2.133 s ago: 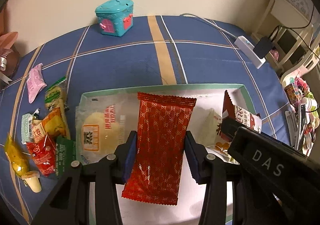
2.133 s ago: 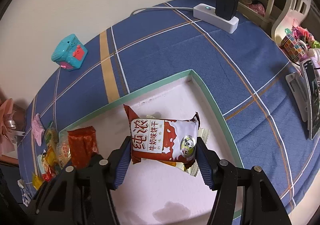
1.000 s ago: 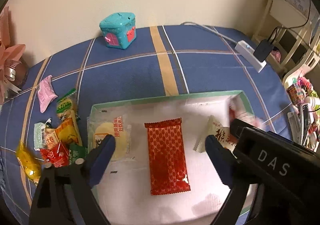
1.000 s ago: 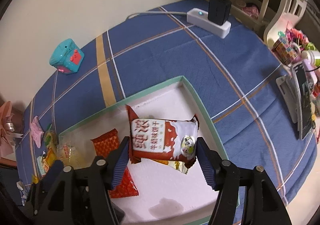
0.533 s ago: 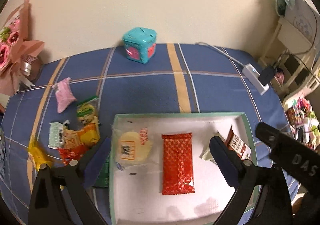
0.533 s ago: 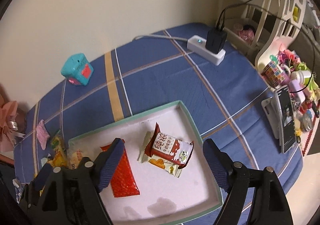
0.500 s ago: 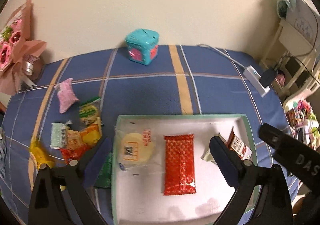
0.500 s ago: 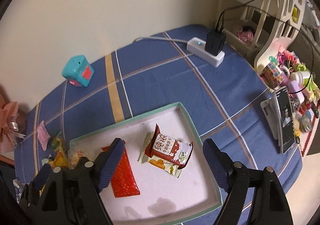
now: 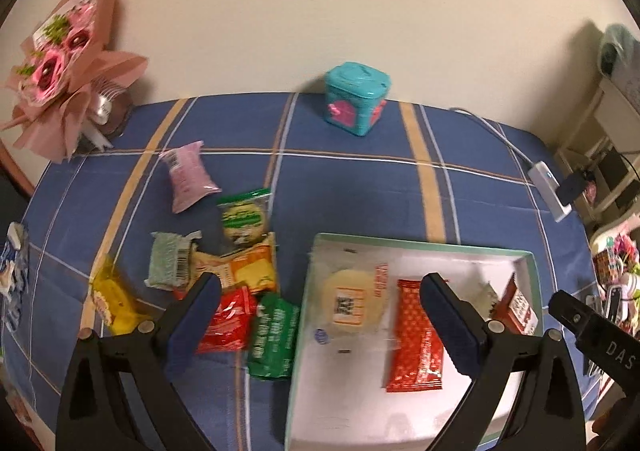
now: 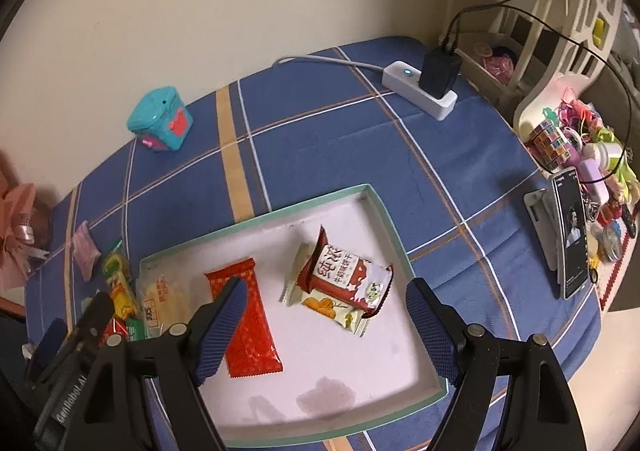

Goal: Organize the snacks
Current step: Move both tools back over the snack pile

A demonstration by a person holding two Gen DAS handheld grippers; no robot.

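Left gripper [image 9: 320,315] angled steeply down over the tray's [image 9: 416,244] left edge, jaws wide, empty. Right gripper [image 10: 326,325] likewise above the tray, spread, holding nothing. Cream cracker packet [image 10: 334,309] half hidden under the red-and-white biscuit packet [image 10: 344,277].

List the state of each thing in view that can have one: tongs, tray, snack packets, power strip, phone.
Left tongs: open, empty.
Right tongs: open, empty.
Shallow white tray with green rim: holds four packets.
Long red patterned packet: flat in tray, released.
Red-and-white biscuit packet: lying on a cream packet.
Loose snack pile: outside tray, on the cloth.
White power strip: light on, charger plugged in.
Phone on stand: screen lit.
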